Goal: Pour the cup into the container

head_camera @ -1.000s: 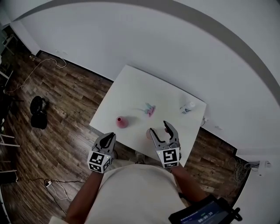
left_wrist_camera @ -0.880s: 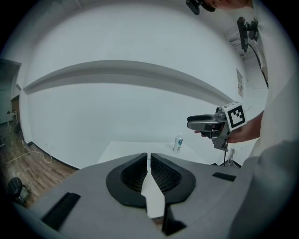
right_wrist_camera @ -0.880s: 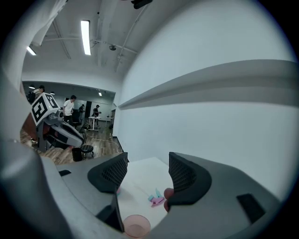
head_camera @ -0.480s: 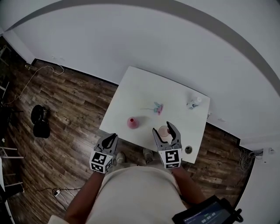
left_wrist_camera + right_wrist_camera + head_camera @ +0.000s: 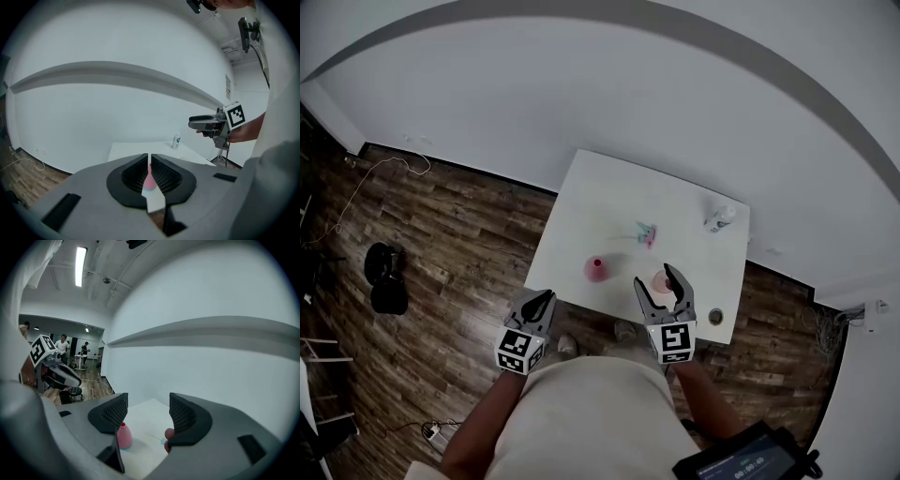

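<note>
The person is standing at the near edge of the white table (image 5: pixel 609 197), holding both tools there because nothing is being gripped yet. The right gripper (image 5: pixel 147 401) is standing about half open and empty, lining up on the peach cup (image 5: pixel 662 281) by that near edge (probably the one to pour; it is small here). The left gripper (image 5: pixel 150 164) is showing only a slit between its jaws, empty, pointing toward the pink vessel (image 5: pixel 595 270), which is sitting nearer the left edge, likely waiting as the container. A bottle (image 5: pixel 719 219) is standing at the far right corner.
</note>
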Action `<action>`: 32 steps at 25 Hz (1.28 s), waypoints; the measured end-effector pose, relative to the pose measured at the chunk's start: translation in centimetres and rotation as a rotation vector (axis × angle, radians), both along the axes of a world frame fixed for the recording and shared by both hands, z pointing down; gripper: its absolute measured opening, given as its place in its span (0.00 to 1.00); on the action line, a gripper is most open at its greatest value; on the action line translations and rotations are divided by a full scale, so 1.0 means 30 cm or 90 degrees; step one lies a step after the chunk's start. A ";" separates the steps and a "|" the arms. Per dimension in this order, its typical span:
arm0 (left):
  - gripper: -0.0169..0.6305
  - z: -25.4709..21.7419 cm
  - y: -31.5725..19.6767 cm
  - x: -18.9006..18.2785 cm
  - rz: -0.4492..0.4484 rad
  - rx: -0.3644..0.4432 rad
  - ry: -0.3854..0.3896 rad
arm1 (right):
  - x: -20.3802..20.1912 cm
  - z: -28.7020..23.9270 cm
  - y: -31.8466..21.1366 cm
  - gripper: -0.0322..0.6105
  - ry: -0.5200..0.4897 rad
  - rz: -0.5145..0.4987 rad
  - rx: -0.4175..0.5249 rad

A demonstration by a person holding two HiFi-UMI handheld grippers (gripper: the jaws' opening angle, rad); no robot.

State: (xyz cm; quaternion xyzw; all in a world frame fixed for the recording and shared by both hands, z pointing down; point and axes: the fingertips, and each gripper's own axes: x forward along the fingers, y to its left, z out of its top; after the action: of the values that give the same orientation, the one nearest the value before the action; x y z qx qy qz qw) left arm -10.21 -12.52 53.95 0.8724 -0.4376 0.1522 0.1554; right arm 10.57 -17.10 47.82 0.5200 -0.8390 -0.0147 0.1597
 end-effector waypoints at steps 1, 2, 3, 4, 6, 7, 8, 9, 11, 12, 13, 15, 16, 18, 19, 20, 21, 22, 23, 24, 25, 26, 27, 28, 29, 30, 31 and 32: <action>0.05 0.000 -0.002 -0.015 0.005 0.002 0.000 | -0.005 0.004 0.004 0.49 0.001 0.007 0.000; 0.05 0.000 -0.001 -0.031 0.009 0.003 0.000 | -0.009 0.010 0.011 0.49 0.001 0.015 0.000; 0.05 0.002 0.001 -0.048 0.014 0.005 0.000 | -0.013 0.016 0.020 0.49 0.001 0.024 -0.001; 0.05 0.004 0.005 -0.064 0.018 0.006 0.000 | -0.016 0.021 0.033 0.49 0.001 0.033 -0.001; 0.05 0.010 0.022 -0.092 0.033 0.007 0.000 | -0.023 0.025 0.071 0.49 0.002 0.056 -0.001; 0.05 0.012 0.035 -0.103 0.044 0.006 -0.001 | -0.026 0.025 0.095 0.49 0.004 0.068 -0.001; 0.05 0.013 0.048 -0.108 0.057 0.006 -0.001 | -0.029 0.022 0.119 0.48 0.006 0.081 -0.002; 0.05 0.012 0.061 -0.109 0.072 0.005 -0.001 | -0.033 0.017 0.145 0.48 0.006 0.092 -0.004; 0.05 0.008 0.088 -0.095 0.104 0.007 -0.002 | -0.038 0.006 0.198 0.48 0.007 0.110 -0.007; 0.05 0.006 0.100 -0.082 0.120 0.009 -0.002 | -0.038 0.001 0.226 0.48 0.009 0.117 -0.007; 0.05 0.005 0.111 -0.064 0.135 0.011 -0.001 | -0.035 -0.006 0.253 0.48 0.011 0.124 -0.006; 0.05 0.003 0.129 -0.013 0.163 0.013 0.008 | -0.018 -0.025 0.307 0.48 0.016 0.138 -0.001; 0.05 0.000 0.142 0.022 0.179 0.014 0.015 | -0.003 -0.037 0.336 0.48 0.017 0.147 0.003; 0.05 -0.011 0.174 0.107 0.222 0.019 0.028 | 0.039 -0.066 0.406 0.48 0.021 0.177 0.009; 0.05 -0.019 0.191 0.154 0.249 0.022 0.034 | 0.063 -0.079 0.444 0.48 0.023 0.198 0.010; 0.05 -0.028 0.207 0.202 0.277 0.026 0.038 | 0.088 -0.090 0.481 0.48 0.026 0.221 0.010; 0.05 -0.039 0.225 0.249 0.303 0.030 0.042 | 0.112 -0.101 0.518 0.48 0.026 0.244 0.012; 0.05 -0.053 0.246 0.295 0.325 0.033 0.045 | 0.135 -0.114 0.554 0.48 0.022 0.264 0.016; 0.05 -0.069 0.270 0.341 0.344 0.037 0.048 | 0.158 -0.129 0.590 0.48 0.016 0.283 0.023; 0.05 -0.087 0.296 0.390 0.363 0.040 0.052 | 0.185 -0.141 0.628 0.48 0.008 0.303 0.029; 0.05 -0.105 0.323 0.442 0.382 0.044 0.056 | 0.213 -0.151 0.666 0.48 0.000 0.322 0.033; 0.05 -0.122 0.346 0.495 0.402 0.048 0.060 | 0.243 -0.157 0.701 0.48 -0.006 0.341 0.034; 0.05 -0.136 0.366 0.545 0.420 0.051 0.063 | 0.268 -0.159 0.733 0.48 -0.012 0.358 0.034; 0.05 -0.150 0.385 0.588 0.436 0.052 0.064 | 0.287 -0.160 0.761 0.48 -0.017 0.371 0.034; 0.05 -0.164 0.406 0.629 0.451 0.054 0.066 | 0.301 -0.164 0.788 0.48 -0.019 0.381 0.038; 0.05 -0.179 0.436 0.669 0.467 0.054 0.068 | 0.314 -0.174 0.820 0.48 -0.017 0.388 0.043; 0.05 -0.193 0.476 0.712 0.485 0.053 0.071 | 0.328 -0.185 0.857 0.48 -0.011 0.396 0.047; 0.05 -0.204 0.525 0.756 0.507 0.051 0.075 | 0.345 -0.195 0.901 0.48 -0.001 0.404 0.048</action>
State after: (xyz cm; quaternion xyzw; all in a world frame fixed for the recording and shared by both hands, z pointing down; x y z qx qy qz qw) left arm 12.48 3.23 47.84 0.9864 -0.0614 0.1327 0.0749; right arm 20.91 9.93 41.96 0.7614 -0.6338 0.0056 0.1361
